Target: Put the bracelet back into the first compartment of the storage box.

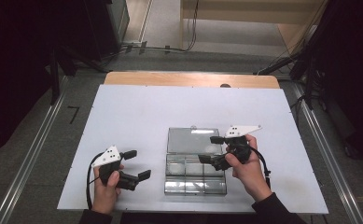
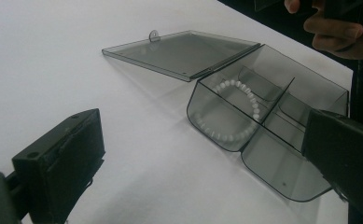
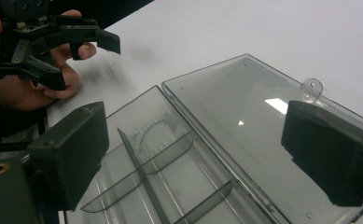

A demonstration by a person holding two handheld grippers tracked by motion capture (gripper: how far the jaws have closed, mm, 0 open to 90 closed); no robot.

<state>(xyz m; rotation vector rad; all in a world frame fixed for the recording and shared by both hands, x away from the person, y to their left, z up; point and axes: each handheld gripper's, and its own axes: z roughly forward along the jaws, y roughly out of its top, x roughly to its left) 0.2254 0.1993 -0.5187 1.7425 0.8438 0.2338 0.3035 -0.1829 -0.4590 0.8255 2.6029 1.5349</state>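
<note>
Holding both tongs released, you frame a clear compartment box [image 1: 195, 173] on the white worktop [image 1: 137, 116].
Its long axis runs between your left tongs [image 1: 137, 164] and right tongs [image 1: 210, 149]; the lid [image 1: 193, 140] lies open away from you, a bead bracelet [image 2: 228, 112] inside.

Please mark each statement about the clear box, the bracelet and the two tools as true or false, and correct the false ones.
1. The lid of the clear box is closed. False: it is open and lies flat on the table behind the box.
2. A white bead bracelet lies inside one compartment of the box. True.
3. The left tool holds the bracelet. False: its jaws are open and hold nothing; it is beside the box.
4. The right tool is open, over the box. True.
5. The box has no dividers. False: dividers split it into several compartments.
</note>
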